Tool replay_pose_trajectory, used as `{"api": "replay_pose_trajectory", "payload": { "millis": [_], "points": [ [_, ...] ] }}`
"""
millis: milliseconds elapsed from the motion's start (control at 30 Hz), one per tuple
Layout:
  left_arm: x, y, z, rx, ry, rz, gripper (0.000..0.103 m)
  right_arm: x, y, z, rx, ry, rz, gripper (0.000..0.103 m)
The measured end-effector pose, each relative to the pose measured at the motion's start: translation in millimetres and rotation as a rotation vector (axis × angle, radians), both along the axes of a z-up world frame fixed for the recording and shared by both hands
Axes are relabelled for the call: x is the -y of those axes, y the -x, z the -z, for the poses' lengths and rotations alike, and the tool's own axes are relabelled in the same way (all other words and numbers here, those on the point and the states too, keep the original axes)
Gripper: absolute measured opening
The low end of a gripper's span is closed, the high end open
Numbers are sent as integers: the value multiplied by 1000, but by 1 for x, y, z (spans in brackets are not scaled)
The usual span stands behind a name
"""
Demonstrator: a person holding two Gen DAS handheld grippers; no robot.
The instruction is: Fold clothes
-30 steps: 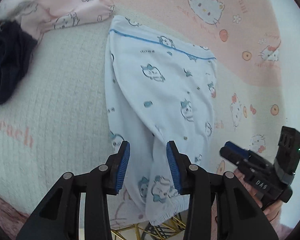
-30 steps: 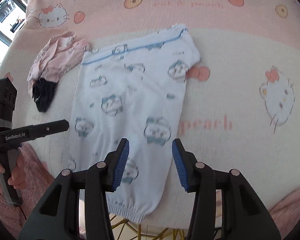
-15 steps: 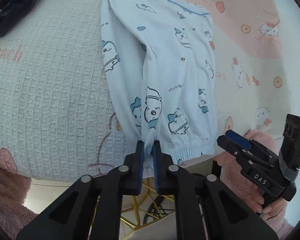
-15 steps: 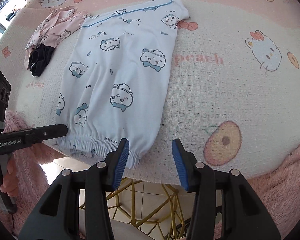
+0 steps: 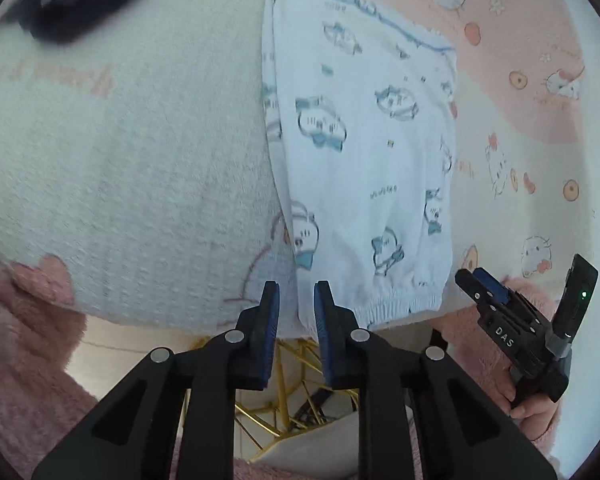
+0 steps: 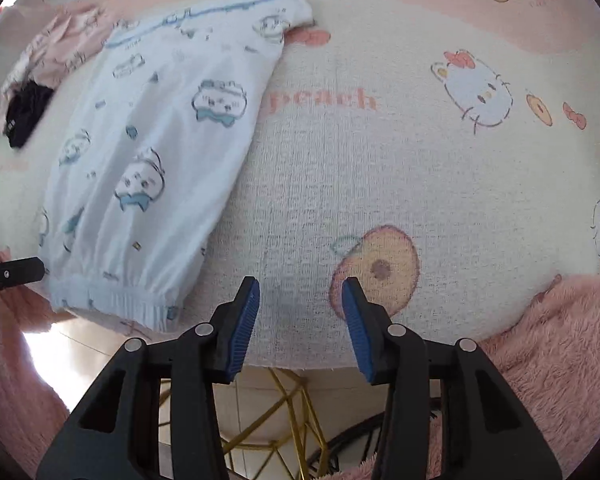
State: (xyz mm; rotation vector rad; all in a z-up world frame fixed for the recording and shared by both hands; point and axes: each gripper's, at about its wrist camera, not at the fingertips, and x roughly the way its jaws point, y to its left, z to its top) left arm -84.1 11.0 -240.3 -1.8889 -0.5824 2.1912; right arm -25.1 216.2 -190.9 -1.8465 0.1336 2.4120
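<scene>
Table edge: the white garment (image 5: pixel 364 168) lies flat on the printed cloth (image 6: pixel 380 160), its elastic hem at the near edge.
Open room: bare cloth stretches wide to the garment's right.
Left gripper (image 5: pixel 296 300): jaws narrowly parted, empty, at the hem's left corner.
Right gripper (image 6: pixel 300 300): jaws wide, empty, over bare cloth beside the garment.
Count: one white garment, one pink garment (image 6: pixel 60 48), one dark garment (image 6: pixel 26 114), two grippers.
Hard to see: the far garments are blurred and partly cut off.
</scene>
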Motion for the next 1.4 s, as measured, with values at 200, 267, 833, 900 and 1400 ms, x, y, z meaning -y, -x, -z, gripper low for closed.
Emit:
{"api": "replay_pose_trajectory", "payload": {
  "millis": [200, 267, 833, 900, 1400],
  "points": [
    [-30, 34, 0, -136, 37, 129, 20, 23, 13, -12, -137, 130, -123, 45],
    [-43, 42, 11, -112, 81, 186, 20, 43, 25, 8, -79, 94, -172, 45],
    [-30, 18, -4, -139, 181, 159, 40, 45, 33, 19, -35, 55, -162, 51],
    [-31, 15, -7, -145, 184, 171, 46, 48, 25, 22, -31, 12, -181, 51],
    [-61, 5, 6, -119, 332, 313, 53, 62, 21, 18, -32, 42, -226, 51]
  ]
}}
